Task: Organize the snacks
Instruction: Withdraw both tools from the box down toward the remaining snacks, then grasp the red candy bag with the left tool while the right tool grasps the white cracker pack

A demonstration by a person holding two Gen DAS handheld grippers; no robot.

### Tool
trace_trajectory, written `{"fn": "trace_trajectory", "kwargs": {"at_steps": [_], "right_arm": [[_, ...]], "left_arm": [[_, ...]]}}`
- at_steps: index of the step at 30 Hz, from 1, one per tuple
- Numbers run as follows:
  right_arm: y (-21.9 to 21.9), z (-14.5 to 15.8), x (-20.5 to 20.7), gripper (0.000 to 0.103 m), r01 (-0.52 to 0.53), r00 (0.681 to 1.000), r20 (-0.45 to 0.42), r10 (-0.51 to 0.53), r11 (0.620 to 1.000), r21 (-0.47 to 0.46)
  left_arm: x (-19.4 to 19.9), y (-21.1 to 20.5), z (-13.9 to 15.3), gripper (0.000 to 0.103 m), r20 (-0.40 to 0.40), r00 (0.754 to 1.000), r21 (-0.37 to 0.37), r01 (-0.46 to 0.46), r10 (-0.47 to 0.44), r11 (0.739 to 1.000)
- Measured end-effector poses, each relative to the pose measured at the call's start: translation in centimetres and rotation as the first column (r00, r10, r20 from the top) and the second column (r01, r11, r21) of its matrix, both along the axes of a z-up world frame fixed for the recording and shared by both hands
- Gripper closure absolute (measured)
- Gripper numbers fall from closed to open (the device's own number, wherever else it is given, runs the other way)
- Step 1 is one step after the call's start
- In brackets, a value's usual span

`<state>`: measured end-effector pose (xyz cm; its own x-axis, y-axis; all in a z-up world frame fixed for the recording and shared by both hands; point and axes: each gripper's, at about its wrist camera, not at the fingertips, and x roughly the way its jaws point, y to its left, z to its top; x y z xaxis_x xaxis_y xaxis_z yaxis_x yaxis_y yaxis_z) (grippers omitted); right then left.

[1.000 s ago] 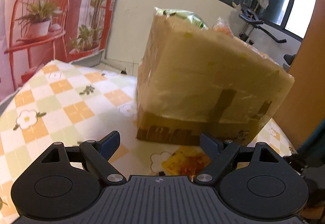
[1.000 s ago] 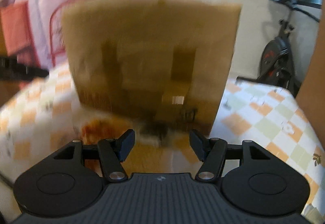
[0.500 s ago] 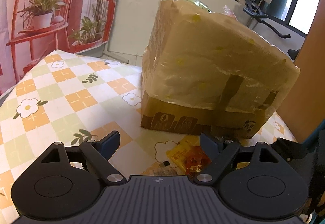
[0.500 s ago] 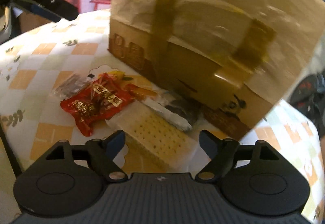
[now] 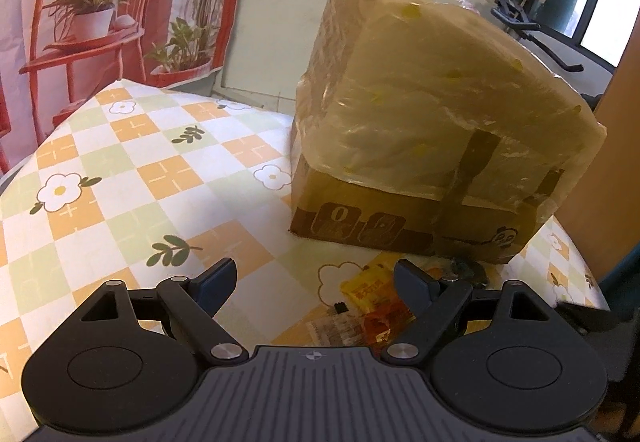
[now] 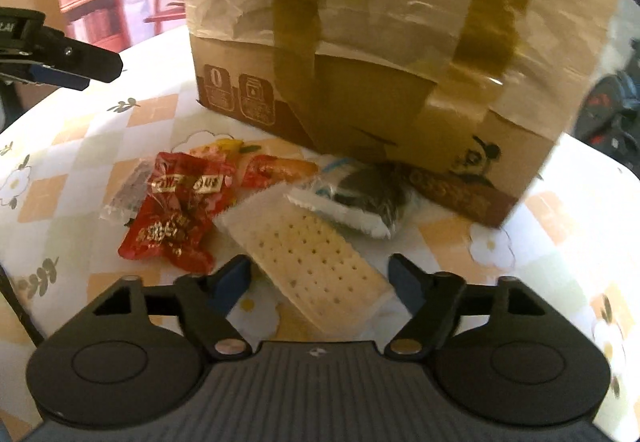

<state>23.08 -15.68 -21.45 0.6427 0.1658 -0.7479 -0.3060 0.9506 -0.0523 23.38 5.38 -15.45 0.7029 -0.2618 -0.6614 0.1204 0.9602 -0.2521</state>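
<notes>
Checked worktop (image 6: 560,282) bears a light, brittle cracker (image 6: 316,262) between the right gripper's (image 6: 320,276) closing, untouching jaws; grip its long edges. Left gripper (image 5: 314,282) gapes empty.

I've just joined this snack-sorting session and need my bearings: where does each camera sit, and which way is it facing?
Left wrist: on the left gripper, angled down at the tablecloth and the plastic-lined cardboard box; its own open fingers show.
Right wrist: on the right gripper, angled down at the cracker pack, red snack packet and box; its open fingers show, jaws just closing, touching nothing; the left gripper shows far left.
Shared: box, tablecloth, snack pile.
</notes>
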Motion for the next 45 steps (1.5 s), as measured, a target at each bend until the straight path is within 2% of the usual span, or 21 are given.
{"fn": "trace_trajectory", "kwargs": {"at_steps": [5,9,13,16,18,20,27,33,36,42,45], "right_arm": [[-0.5,0.7,-2.1,0.037,0.124,0.991,-0.061,-0.121,0.992,0.039],[-0.7,1.1,-3.0,0.035,0.172,0.98,-0.114,-0.162,0.982,0.083],[0.2,0.6,-2.7,0.035,0.138,0.988,-0.078,-0.134,0.99,0.042],[-0.1,0.3,-2.6,0.036,0.143,0.989,-0.048,-0.139,0.986,0.087],[-0.3,0.2,-2.8,0.044,0.138,0.99,-0.027,-0.136,0.986,0.095],[-0.6,0.1,-3.0,0.045,0.141,0.99,-0.012,-0.14,0.984,0.109],[-1.5,-0.1,-4.3,0.046,0.221,0.974,0.034,-0.225,0.97,0.1],[-2.6,-0.6,-5.3,0.046,0.248,0.963,0.074,-0.259,0.959,0.14],[-2.3,-0.9,-5.7,0.046,0.239,0.962,0.103,-0.252,0.963,0.127],[-2.6,-1.0,-6.0,0.046,0.239,0.96,0.108,-0.256,0.959,0.151],[-2.6,-1.0,-6.1,0.046,0.24,0.959,0.112,-0.259,0.958,0.157]], "left_arm": [[-0.2,0.1,-0.3,0.016,-0.009,1.0,-0.002,-0.002,0.002,1.0],[-0.3,0.0,-0.6,0.016,-0.021,1.0,-0.002,-0.002,0.002,1.0],[-0.8,-0.1,-0.8,0.016,-0.025,1.0,0.001,0.002,-0.002,1.0],[-1.1,-0.1,-1.0,0.018,-0.033,0.999,0.0,0.01,-0.01,1.0],[-1.2,-0.3,-1.2,0.024,-0.041,0.999,0.0,0.02,-0.02,1.0],[-1.3,-0.7,-1.4,0.027,-0.046,0.998,0.001,0.038,-0.038,0.999],[-2.2,-3.6,-2.3,0.032,-0.074,0.988,-0.005,0.133,-0.133,0.991],[-2.7,-6.2,-3.7,0.032,-0.095,0.977,0.038,0.197,-0.193,0.98],[-2.7,-7.0,-4.2,0.032,-0.091,0.978,0.063,0.196,-0.19,0.979],[-2.5,-8.3,-5.0,0.035,-0.097,0.983,0.106,0.167,-0.157,0.98],[-2.4,-8.8,-5.2,0.044,-0.084,0.985,0.125,0.162,-0.153,0.979]]}}
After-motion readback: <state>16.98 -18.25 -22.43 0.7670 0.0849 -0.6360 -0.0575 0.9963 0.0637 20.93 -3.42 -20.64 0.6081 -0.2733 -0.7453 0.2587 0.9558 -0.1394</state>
